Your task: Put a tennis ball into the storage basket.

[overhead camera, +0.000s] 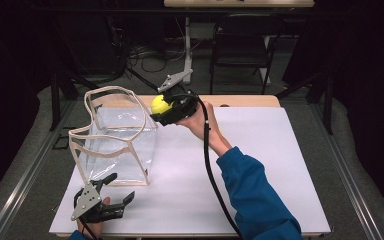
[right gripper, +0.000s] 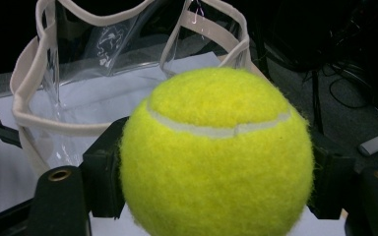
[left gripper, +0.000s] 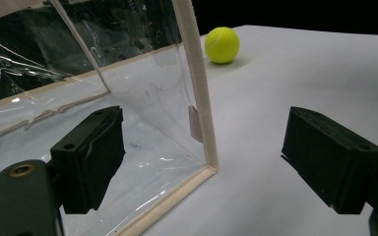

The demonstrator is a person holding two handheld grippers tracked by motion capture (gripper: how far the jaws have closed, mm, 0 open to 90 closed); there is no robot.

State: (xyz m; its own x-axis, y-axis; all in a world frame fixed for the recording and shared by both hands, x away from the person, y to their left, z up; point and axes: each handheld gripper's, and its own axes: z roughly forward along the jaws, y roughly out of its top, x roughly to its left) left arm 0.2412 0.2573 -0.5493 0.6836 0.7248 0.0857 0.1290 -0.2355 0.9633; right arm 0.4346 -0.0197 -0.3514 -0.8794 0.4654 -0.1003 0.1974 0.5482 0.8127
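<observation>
My right gripper [overhead camera: 161, 106] is raised above the table by the rim of a clear plastic bag with beige trim [overhead camera: 115, 145], and it is shut on a yellow tennis ball [overhead camera: 159, 104]. In the right gripper view that ball [right gripper: 216, 152] sits between the two black jaws, with the bag's open mouth [right gripper: 54, 123] just beyond it. My left gripper [overhead camera: 122, 186] rests open near the table's front left, by the bag's front corner [left gripper: 197, 88]. A second tennis ball [left gripper: 221, 44] lies on the table past that corner.
A white sheet [overhead camera: 260, 165] covers the table. Behind the far edge stand a folding chair [overhead camera: 240, 45], a white stand leg [overhead camera: 186, 55] and floor cables [overhead camera: 150, 55]. Grey floor rails [overhead camera: 20, 180] run along both sides.
</observation>
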